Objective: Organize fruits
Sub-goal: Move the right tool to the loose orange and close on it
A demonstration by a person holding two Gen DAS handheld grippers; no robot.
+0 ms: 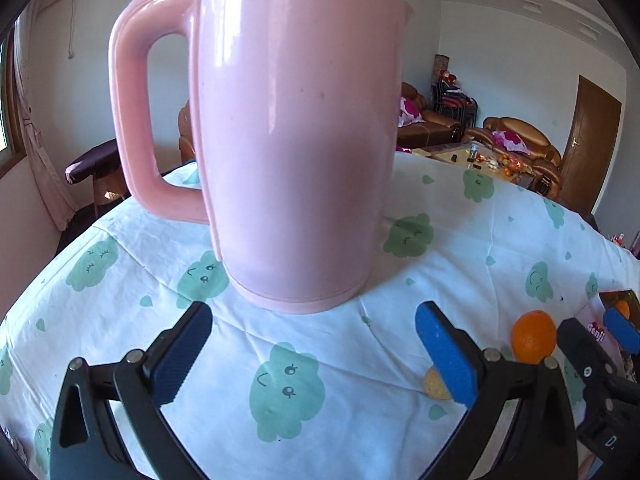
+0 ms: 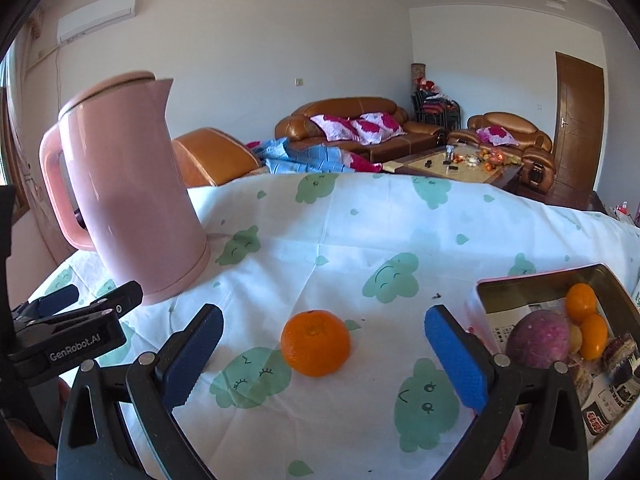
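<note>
A loose orange (image 2: 316,342) lies on the cloth between the fingers of my open right gripper (image 2: 324,330), close to the tips and touching neither pad. In the left wrist view the same orange (image 1: 534,336) sits off to the right, beside the right gripper (image 1: 600,330). A pink-rimmed metal tin (image 2: 540,278) at the right holds a purple round fruit (image 2: 538,338) and two small oranges (image 2: 582,300). My left gripper (image 1: 312,344) is open and empty, facing the pink kettle (image 1: 296,140). A small yellowish piece (image 1: 436,384) shows behind its right finger.
The pink kettle (image 2: 128,192) stands upright at the table's left, near the left gripper (image 2: 96,296). A white cloth with green cloud prints (image 2: 360,240) covers the table. Sofas and a coffee table (image 2: 452,164) stand beyond the far edge.
</note>
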